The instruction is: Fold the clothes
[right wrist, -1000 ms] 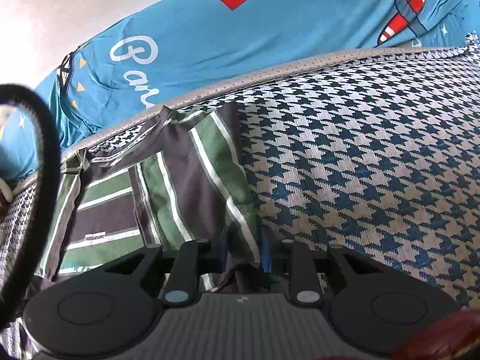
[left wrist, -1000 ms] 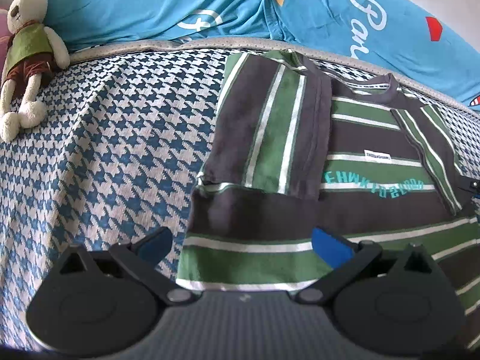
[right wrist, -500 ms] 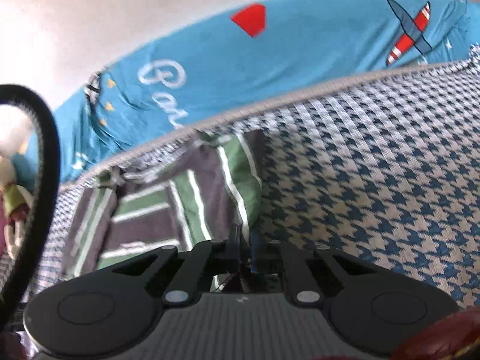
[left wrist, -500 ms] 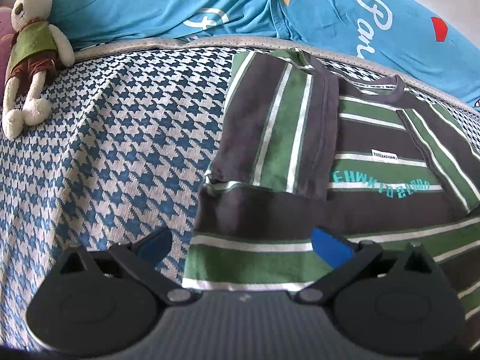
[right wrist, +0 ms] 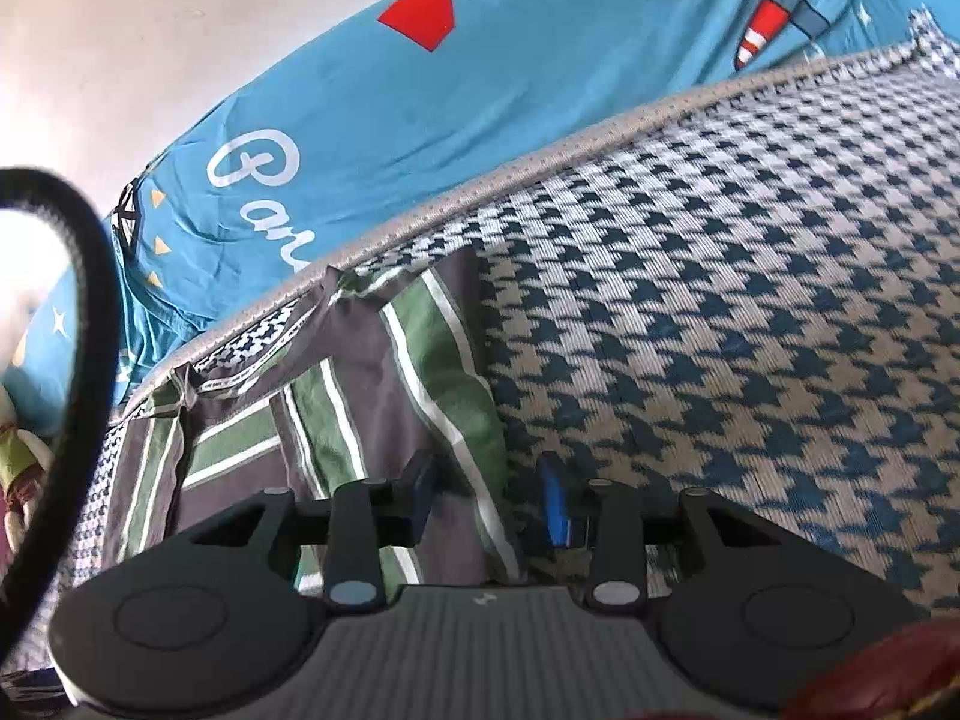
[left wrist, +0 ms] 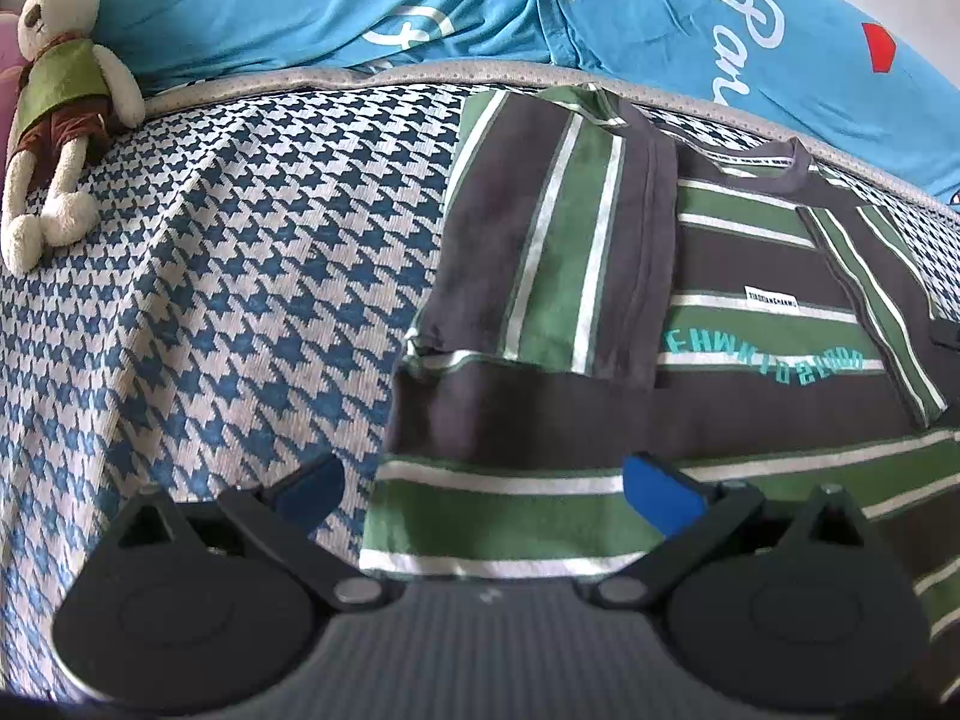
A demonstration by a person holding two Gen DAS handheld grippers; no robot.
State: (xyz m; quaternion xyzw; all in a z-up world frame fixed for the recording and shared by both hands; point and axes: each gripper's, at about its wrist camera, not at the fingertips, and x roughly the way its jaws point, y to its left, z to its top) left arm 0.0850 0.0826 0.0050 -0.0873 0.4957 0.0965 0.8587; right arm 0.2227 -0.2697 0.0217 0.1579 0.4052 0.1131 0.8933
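Left wrist view: striped T-shirt (left wrist: 690, 372), dark grey and green with white lines, lying flat on the houndstooth bed cover (left wrist: 228, 276), right of centre, collar at the far end next to the grey piped edge of the cover. Teal lettering and a small white label across the chest. Left sleeve folded inward over the body, stripes running near to far; right sleeve likewise folded in at the far right. Near hem reaches the tool.

Left gripper (left wrist: 483, 483): jaws wide apart, nothing clamped. Left blue pad over the bed cover just beside the shirt's near left corner; right blue pad over the green hem stripe. Whether either pad touches the cloth cannot be told.

Plush rabbit (left wrist: 57, 102), cream, green vest and brown shorts, lying at the far left of the cover. Blue printed bedding (left wrist: 372, 6) with white script and red and yellow shapes, piled along the far side.

Right wrist view: right gripper (right wrist: 489, 501), jaws at a narrow gap and opening. The shirt's folded right edge (right wrist: 420, 384) lies between the pads, which stand apart from it. Black cable (right wrist: 90, 276) curving across the left of the view. Houndstooth cover fills the right; blue bedding and pale wall (right wrist: 150, 30) beyond.
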